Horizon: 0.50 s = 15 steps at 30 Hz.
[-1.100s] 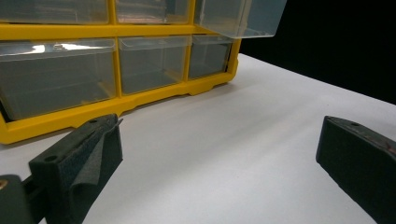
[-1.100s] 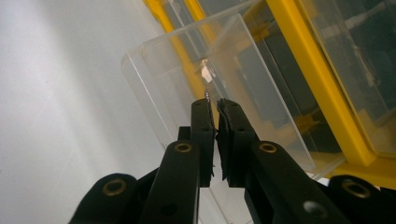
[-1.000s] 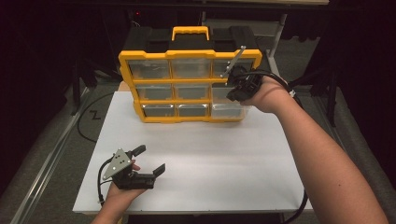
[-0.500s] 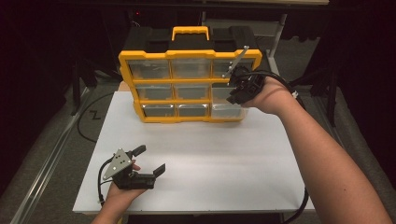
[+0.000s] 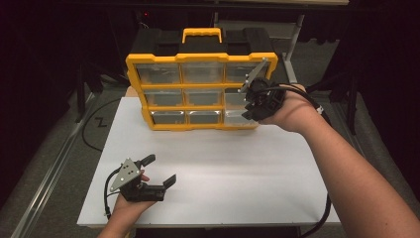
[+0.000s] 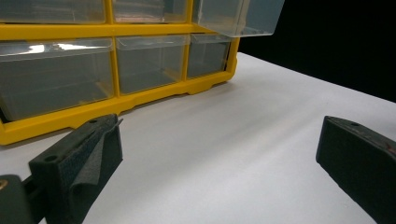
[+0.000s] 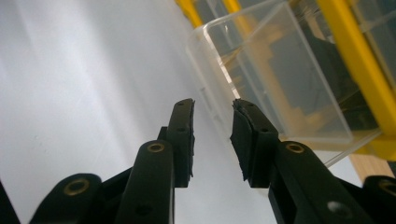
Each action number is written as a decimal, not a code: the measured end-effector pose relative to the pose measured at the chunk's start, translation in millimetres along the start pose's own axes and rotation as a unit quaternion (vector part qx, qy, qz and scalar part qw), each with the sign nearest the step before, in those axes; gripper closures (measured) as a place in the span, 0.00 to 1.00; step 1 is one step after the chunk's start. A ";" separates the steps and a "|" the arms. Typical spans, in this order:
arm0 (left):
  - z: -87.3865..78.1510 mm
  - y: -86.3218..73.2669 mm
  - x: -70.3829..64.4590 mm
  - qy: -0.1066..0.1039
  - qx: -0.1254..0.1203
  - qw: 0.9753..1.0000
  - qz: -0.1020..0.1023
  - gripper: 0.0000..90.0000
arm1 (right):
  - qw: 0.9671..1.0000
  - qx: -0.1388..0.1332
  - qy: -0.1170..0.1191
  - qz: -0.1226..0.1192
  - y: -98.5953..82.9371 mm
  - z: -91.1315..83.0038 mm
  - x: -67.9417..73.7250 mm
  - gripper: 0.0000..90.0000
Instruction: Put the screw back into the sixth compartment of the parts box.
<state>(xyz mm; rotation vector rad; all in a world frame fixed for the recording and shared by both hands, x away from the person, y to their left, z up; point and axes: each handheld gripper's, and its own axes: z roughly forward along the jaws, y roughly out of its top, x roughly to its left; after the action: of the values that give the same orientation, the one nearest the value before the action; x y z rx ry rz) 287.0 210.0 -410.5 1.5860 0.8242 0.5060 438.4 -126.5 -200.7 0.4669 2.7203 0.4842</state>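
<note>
A yellow organizer [image 5: 200,91] with clear drawers stands at the back of the white table [image 5: 237,168]. Its middle right drawer [image 7: 275,74] sticks out of the frame; the left gripper view shows it jutting forward [image 6: 238,18]. My right gripper [image 5: 250,104] is at that drawer's front. In the right gripper view its jaws [image 7: 212,105] stand a narrow gap apart with nothing between them, the drawer just beyond and to the right. My left gripper [image 5: 159,169] rests low over the table's front left, wide open and empty [image 6: 217,130], facing the organizer [image 6: 140,98].
A black case with a yellow handle [image 5: 202,34] sits on top of the organizer. Bare table stretches between the two grippers. Cables trail off the table's left and right edges. Dark floor surrounds the table.
My right gripper has shifted slightly down and toward the person at the middle right drawer. The left gripper has not moved.
</note>
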 end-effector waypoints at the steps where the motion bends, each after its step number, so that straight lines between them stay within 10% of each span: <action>1: 0.1 0.0 0.0 0.000 0.000 1.000 0.000 0.01 | 1.000 0.000 0.001 -0.001 -1.7 0.2 1.3 0.78; 15: 1.5 -0.3 -0.7 0.000 -0.001 1.000 -0.001 0.01 | 1.000 0.014 0.017 0.011 -32.8 14.1 20.9 0.61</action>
<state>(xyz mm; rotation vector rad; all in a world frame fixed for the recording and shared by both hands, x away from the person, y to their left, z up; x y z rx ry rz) 287.6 208.5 -411.0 1.5838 0.8255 0.5055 416.8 -144.0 -231.3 0.5017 2.7595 0.4643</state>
